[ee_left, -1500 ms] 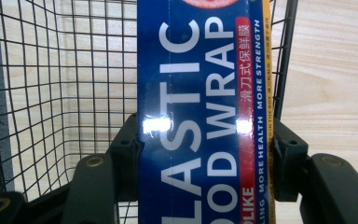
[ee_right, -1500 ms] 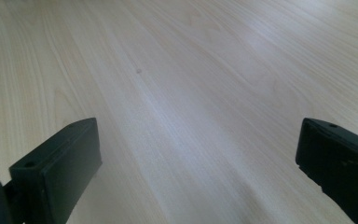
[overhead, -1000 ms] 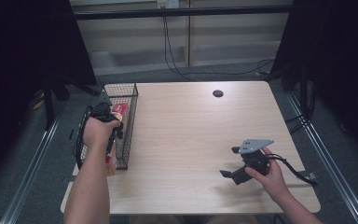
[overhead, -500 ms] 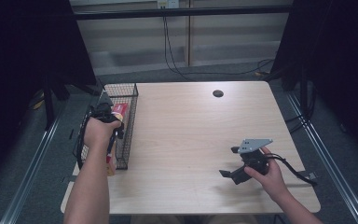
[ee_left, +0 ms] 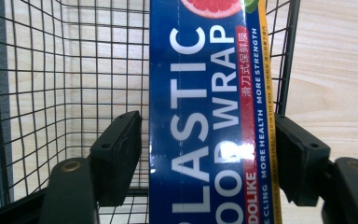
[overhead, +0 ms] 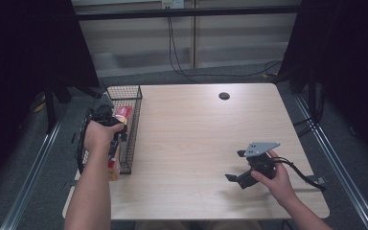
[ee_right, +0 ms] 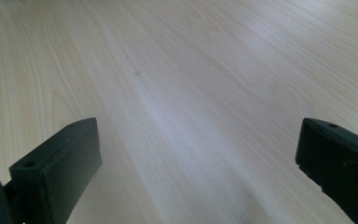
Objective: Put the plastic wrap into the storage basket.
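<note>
From above, the left hand [overhead: 98, 135] covers most of the left gripper [overhead: 106, 115], so its jaws are hidden there, and the box under it shows just a red-and-yellow end past the knuckles and another bit near the basket's near corner. The left gripper view is clearer: the plastic wrap box [ee_left: 209, 116] runs straight up between the two jaws, cut off at top and bottom. The right jaw sits against the box's yellow edge, while the left jaw stands a little clear of the blue face, with mesh showing in the gap, so the jaws are partly open around the box and not pinching it. The box lies in the wire basket [overhead: 133, 139] at the left edge of the wooden surface [overhead: 196, 134], along the basket's right wall. Big white letters read "LASTIC" and "WRAP", with the start of the first word out of frame, and below them "OOD". On the red and blue strips I can read "DOLIKE", "CLING MORE HEALTH MORE STRENGTH", some Chinese characters, and finer print too small to make out. A grapefruit slice peeks in at the top. The right gripper [overhead: 235, 179] rests low over bare wood at the near right, jaws wide apart and holding nothing.
</note>
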`<control>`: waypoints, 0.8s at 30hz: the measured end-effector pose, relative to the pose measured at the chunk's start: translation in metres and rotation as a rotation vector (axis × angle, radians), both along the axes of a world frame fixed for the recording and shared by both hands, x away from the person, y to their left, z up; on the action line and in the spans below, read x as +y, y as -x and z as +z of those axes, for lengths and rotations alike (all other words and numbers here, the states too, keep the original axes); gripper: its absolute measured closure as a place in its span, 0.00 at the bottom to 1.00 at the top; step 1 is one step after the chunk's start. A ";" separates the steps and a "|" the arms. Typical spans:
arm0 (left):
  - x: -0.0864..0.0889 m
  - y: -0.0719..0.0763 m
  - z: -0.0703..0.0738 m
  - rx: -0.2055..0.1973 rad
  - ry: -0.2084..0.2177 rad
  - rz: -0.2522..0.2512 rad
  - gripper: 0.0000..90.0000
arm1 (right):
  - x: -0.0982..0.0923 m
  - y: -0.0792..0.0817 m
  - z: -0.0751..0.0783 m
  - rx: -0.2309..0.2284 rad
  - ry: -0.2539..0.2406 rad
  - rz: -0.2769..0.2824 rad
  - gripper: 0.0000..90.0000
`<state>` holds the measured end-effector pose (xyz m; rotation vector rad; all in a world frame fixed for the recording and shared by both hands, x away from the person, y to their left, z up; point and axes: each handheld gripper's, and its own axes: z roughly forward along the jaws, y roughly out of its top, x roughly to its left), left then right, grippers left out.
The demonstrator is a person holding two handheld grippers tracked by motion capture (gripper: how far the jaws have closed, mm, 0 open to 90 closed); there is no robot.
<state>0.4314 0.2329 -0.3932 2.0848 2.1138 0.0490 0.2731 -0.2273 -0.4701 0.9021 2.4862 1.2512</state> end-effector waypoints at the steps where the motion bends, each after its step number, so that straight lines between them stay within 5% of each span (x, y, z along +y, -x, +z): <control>1: 0.001 0.000 0.002 0.010 0.010 -0.009 0.34 | 0.000 0.000 0.000 -0.003 0.000 0.000 0.00; 13: 0.008 0.011 0.024 -0.060 0.044 -0.018 0.30 | 0.002 0.001 0.000 -0.005 0.007 0.000 0.00; 24: 0.002 0.021 0.046 -0.132 0.076 -0.092 0.29 | 0.002 0.002 0.000 -0.001 0.010 -0.001 0.00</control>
